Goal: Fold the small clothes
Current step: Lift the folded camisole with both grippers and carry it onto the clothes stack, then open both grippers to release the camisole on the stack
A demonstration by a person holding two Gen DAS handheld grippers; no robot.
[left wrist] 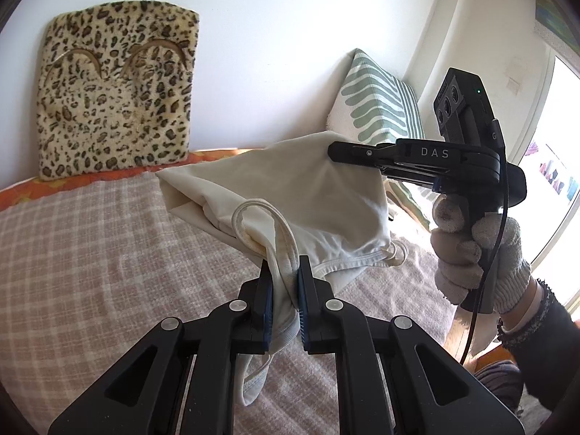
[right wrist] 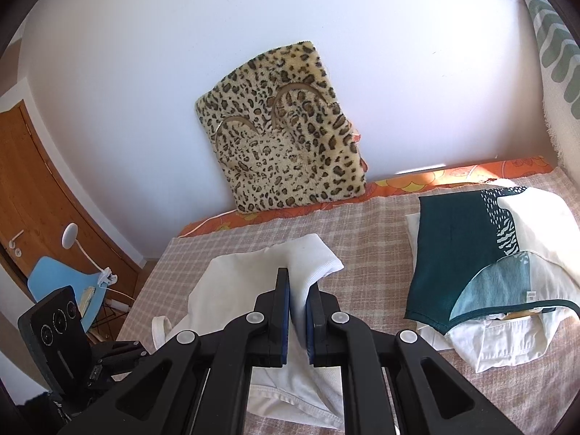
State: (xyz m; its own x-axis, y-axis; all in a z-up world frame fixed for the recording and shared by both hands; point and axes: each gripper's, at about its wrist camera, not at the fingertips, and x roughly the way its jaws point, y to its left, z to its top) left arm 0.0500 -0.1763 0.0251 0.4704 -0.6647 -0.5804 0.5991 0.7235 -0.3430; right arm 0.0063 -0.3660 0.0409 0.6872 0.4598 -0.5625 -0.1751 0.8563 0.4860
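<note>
Garment (left wrist: 290, 195), a small cream-white top with thin straps, is hanging in the air above the checked blanket (left wrist: 90, 253), stretched between the two grippers. The left gripper (left wrist: 284, 279) is pinching the strap end of the cloth, its jaws closed on a bunched fold, while a strap loop (left wrist: 253, 380) is dangling below the fingers. The right gripper (left wrist: 362, 159), seen from the side in the left wrist view, is clamping the opposite upper edge of the garment; a gloved right hand (left wrist: 478, 257) is gripping its handle. In the right wrist view, the right gripper (right wrist: 298, 290) is holding white fabric (right wrist: 253, 275) between its closed jaws, the cloth spilling forward and to the left over the blanket (right wrist: 362, 239). The left gripper's body (right wrist: 72, 340) is showing at the lower left of that view, though its fingertips are not visible there.

A pile of clothes (right wrist: 489, 261), topped by a dark teal patterned piece, is lying on the blanket to the right, well apart from the held garment. A leopard-print cushion (right wrist: 282, 127) is leaning against the white wall at the back, and a green-striped cushion (left wrist: 377, 101) is standing in the corner.
</note>
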